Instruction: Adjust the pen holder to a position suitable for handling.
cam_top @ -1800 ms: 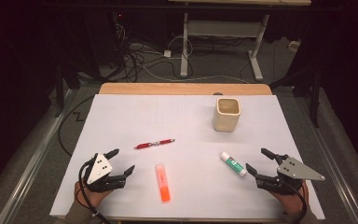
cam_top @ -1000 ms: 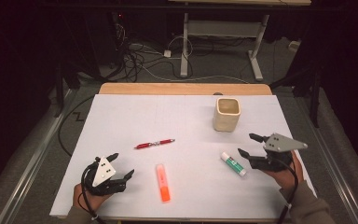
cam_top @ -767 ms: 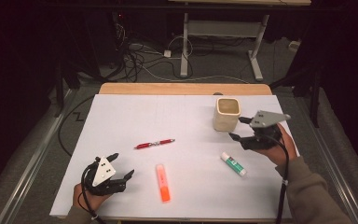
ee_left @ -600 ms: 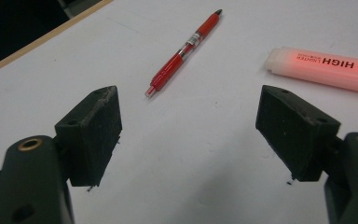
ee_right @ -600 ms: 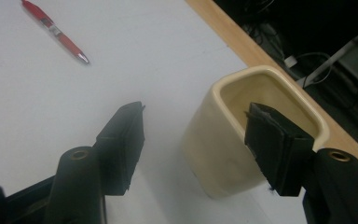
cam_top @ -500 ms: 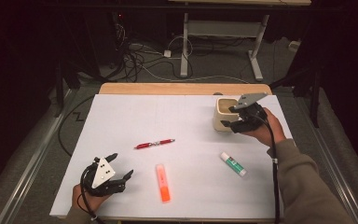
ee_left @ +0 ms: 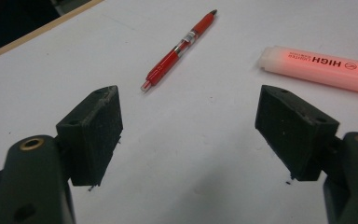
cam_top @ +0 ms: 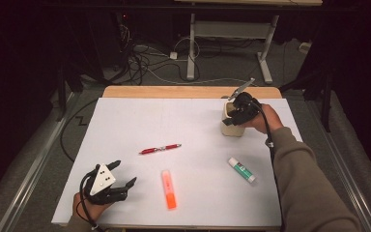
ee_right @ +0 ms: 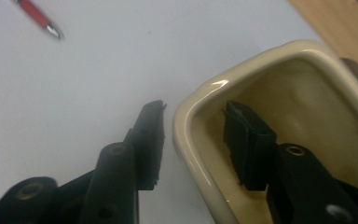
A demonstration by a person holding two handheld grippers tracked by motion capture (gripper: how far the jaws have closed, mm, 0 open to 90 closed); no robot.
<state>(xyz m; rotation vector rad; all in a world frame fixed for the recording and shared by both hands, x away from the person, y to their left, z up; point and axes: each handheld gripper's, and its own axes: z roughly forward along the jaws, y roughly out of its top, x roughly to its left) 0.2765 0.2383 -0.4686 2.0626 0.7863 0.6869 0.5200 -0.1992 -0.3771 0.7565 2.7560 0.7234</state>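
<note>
Risk: cup (ee_right: 279, 93) tipping or sliding if lifted by one wall only; smooth glazed rim, narrow pad contact. Right gripper (ee_right: 196, 135) straddling near wall of cup, one jaw inside, one outside, jaws just been closing, small gaps to wall visible, not yet clamped. Cup upright at far right of white sheet (cam_top: 198, 121). Left gripper (ee_left: 186, 135) wide, empty, resting near highlighter (ee_left: 321, 70) and red pen (ee_left: 179, 49).

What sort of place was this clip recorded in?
Probably a lab or workshop recording station, not a home. A wooden table covered with a white sheet stands in a dark room, loose cables trail over the grey floor behind it, and the metal legs of another desk stand beyond.
</note>
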